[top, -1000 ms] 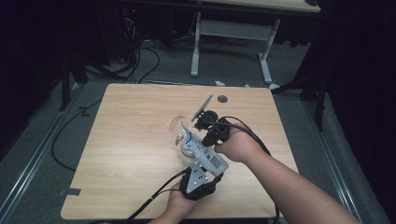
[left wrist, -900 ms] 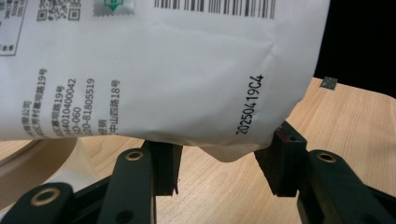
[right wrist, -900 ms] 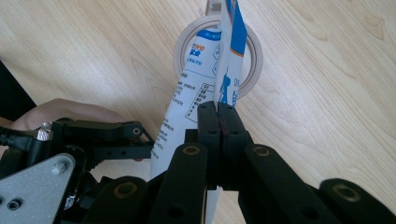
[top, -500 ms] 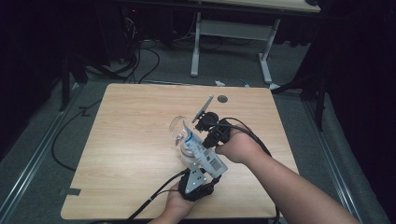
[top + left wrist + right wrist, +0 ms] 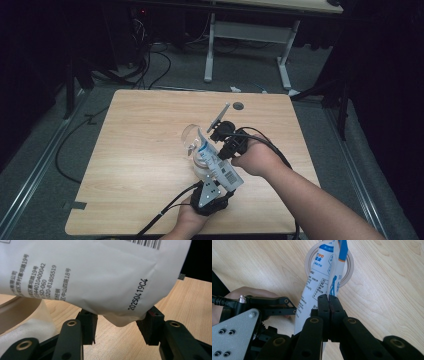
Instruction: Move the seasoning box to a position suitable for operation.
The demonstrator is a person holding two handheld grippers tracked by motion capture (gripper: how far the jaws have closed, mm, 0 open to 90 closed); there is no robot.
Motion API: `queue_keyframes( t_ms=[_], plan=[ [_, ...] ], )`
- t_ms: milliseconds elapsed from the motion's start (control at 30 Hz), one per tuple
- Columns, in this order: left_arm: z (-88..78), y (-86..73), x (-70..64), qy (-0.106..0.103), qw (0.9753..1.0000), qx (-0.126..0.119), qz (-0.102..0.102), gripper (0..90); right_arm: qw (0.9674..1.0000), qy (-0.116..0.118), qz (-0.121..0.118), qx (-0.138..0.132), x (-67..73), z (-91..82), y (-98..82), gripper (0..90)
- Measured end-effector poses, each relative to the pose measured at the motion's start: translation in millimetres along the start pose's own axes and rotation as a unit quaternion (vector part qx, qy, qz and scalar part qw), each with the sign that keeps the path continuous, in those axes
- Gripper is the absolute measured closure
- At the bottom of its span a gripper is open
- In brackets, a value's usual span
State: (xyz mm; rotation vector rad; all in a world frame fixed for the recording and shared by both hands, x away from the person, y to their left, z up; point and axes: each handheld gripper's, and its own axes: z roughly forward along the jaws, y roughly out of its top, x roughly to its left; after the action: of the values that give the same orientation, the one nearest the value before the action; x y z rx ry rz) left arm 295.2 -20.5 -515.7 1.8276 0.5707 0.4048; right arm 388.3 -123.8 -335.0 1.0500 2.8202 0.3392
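Note:
A white-and-blue printed pouch (image 5: 216,161) is held tilted above the wooden table (image 5: 140,150), its top end over a clear glass bowl (image 5: 191,136). My left gripper (image 5: 216,176) comes in from the near edge. In the left gripper view its jaws (image 5: 118,326) press on the pouch's (image 5: 95,277) lower end from both sides. My right gripper (image 5: 217,146) reaches in from the right and is shut on the pouch's side seam (image 5: 329,302). In the right gripper view the bowl's rim (image 5: 349,265) lies beyond the pouch (image 5: 317,277), and the left gripper (image 5: 294,309) shows at the left.
A round cable hole (image 5: 238,105) sits near the table's far edge. Behind the table stands another desk's white frame (image 5: 210,50), with cables on the floor (image 5: 145,65). Black cables trail from both grippers over the near edge (image 5: 165,215).

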Motion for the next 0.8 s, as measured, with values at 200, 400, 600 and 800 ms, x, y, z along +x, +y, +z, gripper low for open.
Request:
queue_keyframes(
  t_ms=[200, 400, 600, 800],
  plan=[
    [0.3, -0.7, 1.2, 0.003, 1.0, 0.003, -0.001, 53.9, 1.0, -0.003, 0.001, 0.0, -0.6, -0.8, -1.2, 89.6],
    [0.7, -2.8, 2.9, 0.005, 1.0, 0.006, -0.003, 53.9, 1.0, -0.001, -0.001, 0.0, -0.4, 0.1, -0.9, 89.6],
    [0.5, -4.0, 2.6, 0.005, 1.0, 0.006, -0.002, 53.6, 1.0, -0.001, 0.001, 0.0, -1.1, 0.6, -2.1, 89.7],
    [0.7, -3.9, 1.4, -0.002, 0.9999, 0.003, -0.009, 50.5, 0.9999, 0.007, 0.011, -0.003, -2.1, 0.3, -2.3, 90.0]
  ],
)
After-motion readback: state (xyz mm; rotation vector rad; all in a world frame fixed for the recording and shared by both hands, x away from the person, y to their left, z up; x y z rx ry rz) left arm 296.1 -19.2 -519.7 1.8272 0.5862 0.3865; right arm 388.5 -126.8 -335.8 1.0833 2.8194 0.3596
